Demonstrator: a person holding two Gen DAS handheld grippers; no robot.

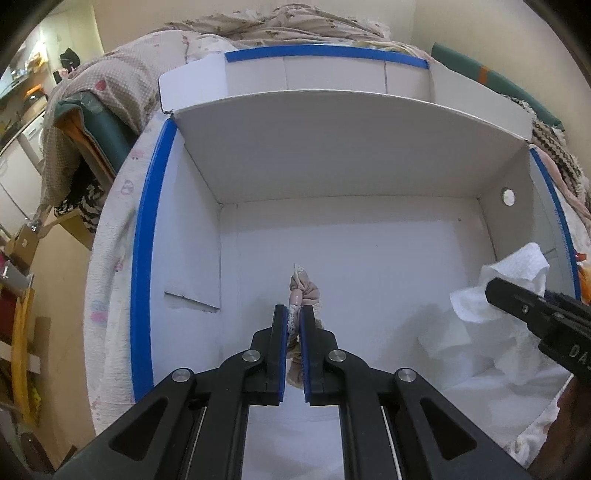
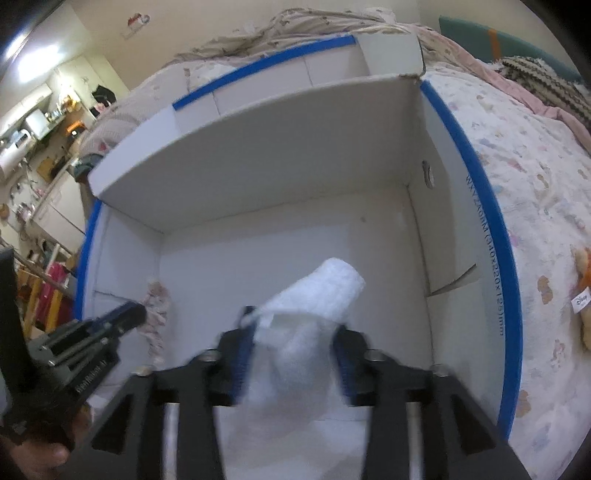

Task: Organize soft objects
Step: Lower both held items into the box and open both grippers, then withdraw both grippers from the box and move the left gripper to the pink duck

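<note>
A white cardboard box with blue-taped edges [image 1: 142,258] [image 2: 509,280] lies open on the bed. My left gripper [image 1: 294,317] is shut on a small beige lace-trimmed cloth item [image 1: 304,290], holding it over the box floor; it also shows in the right wrist view [image 2: 157,295]. My right gripper [image 2: 291,328] has its jaws spread around a white fluffy towel [image 2: 317,295] that hangs between them above the box. The towel [image 1: 498,295] and right gripper [image 1: 532,310] show at the right in the left wrist view. The right wrist view is blurred.
The box sits on a patterned bed quilt [image 2: 546,192]. A plush toy [image 2: 583,295] lies on the quilt to the right. Rumpled blankets [image 1: 288,22] lie beyond the box. Furniture and clutter [image 1: 22,258] stand left of the bed.
</note>
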